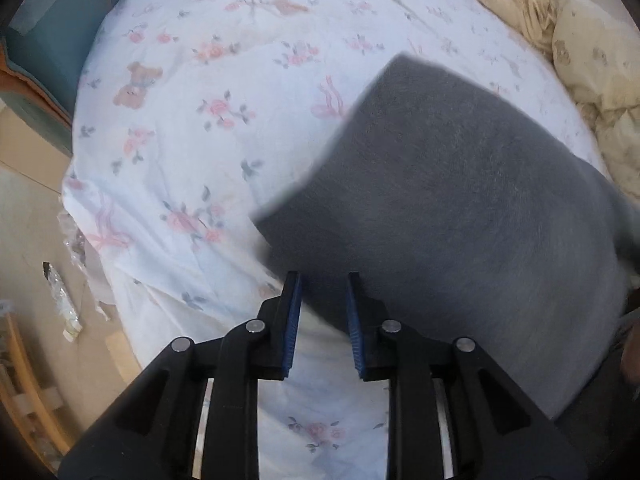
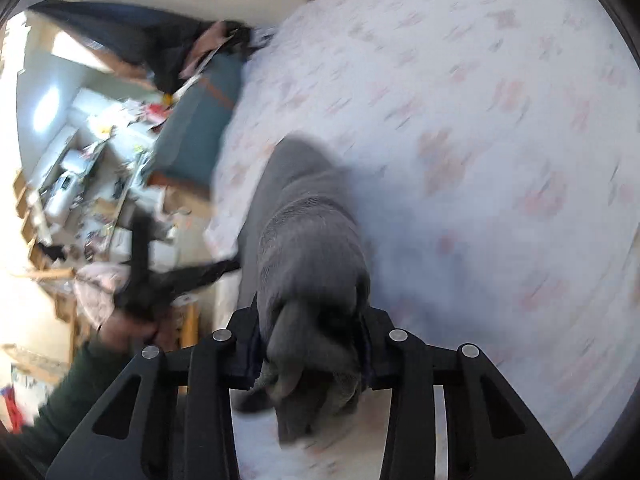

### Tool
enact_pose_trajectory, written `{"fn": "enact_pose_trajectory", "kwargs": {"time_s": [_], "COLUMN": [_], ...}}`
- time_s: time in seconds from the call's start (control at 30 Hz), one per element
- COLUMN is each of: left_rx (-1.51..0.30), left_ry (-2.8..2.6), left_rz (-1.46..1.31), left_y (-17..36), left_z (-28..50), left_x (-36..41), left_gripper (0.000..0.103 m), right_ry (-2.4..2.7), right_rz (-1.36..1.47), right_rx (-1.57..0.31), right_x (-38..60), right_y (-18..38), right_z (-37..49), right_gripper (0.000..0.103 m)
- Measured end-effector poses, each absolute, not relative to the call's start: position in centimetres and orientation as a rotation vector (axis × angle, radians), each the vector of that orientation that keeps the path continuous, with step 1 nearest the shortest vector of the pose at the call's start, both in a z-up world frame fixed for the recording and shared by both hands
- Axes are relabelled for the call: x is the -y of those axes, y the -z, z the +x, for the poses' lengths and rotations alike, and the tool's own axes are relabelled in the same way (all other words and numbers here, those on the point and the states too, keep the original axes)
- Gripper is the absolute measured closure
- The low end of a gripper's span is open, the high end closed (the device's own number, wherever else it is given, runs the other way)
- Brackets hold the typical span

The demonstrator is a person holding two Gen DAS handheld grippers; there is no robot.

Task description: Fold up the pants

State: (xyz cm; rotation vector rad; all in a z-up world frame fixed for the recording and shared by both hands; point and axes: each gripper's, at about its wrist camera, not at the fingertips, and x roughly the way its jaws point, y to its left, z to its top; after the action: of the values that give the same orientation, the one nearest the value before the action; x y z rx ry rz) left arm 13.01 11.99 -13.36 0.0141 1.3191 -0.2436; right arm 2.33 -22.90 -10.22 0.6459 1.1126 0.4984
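Note:
Grey pants [image 1: 460,200] lie in a folded slab on the floral bedsheet [image 1: 180,140]. In the left wrist view my left gripper [image 1: 324,280] points down at the slab's near corner. Its blue pads [image 1: 294,320] stand apart, with the cloth's edge showing between them and not pinched. In the blurred right wrist view my right gripper [image 2: 310,312] is shut on a bunched wad of the grey pants [image 2: 308,240], which stretch away from it over the sheet [image 2: 480,160]. The left gripper [image 2: 224,268] also shows there at the bed's edge, held by a hand [image 2: 124,328] in a dark green sleeve.
A crumpled cream duvet [image 1: 580,40] is heaped along the bed's far right. A teal bed frame [image 1: 48,40] borders the mattress at the left. Below it lies floor with plastic wrapping [image 1: 60,300] and wooden furniture [image 1: 20,380]. A cluttered desk [image 2: 88,168] stands beyond the bed.

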Motion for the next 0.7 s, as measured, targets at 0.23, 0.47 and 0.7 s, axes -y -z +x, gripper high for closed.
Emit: {"fn": "enact_pose_trajectory", "kwargs": {"time_s": [0.23, 0.47, 0.7], "left_rx": [-1.149, -1.294, -1.410], "left_ry": [0.252, 0.471, 0.614], "left_rz": [-0.203, -0.176, -0.093], "left_y": [10.6, 15.3, 19.2], "left_z": [14.6, 17.2, 16.8], "left_x": [-14.6, -10.2, -7.9], "left_gripper": [0.011, 0.011, 0.014], "right_ry": [-0.401, -0.301, -0.296], "right_rz": [0.762, 0.966, 1.020], "right_rx": [-1.195, -1.213, -1.245], "right_x": [30.2, 33.0, 30.2], "right_y": [15.0, 18.4, 21.0], "right_z": [7.9, 4.9, 1.8], "right_gripper": [0.063, 0.015, 0.009]}}
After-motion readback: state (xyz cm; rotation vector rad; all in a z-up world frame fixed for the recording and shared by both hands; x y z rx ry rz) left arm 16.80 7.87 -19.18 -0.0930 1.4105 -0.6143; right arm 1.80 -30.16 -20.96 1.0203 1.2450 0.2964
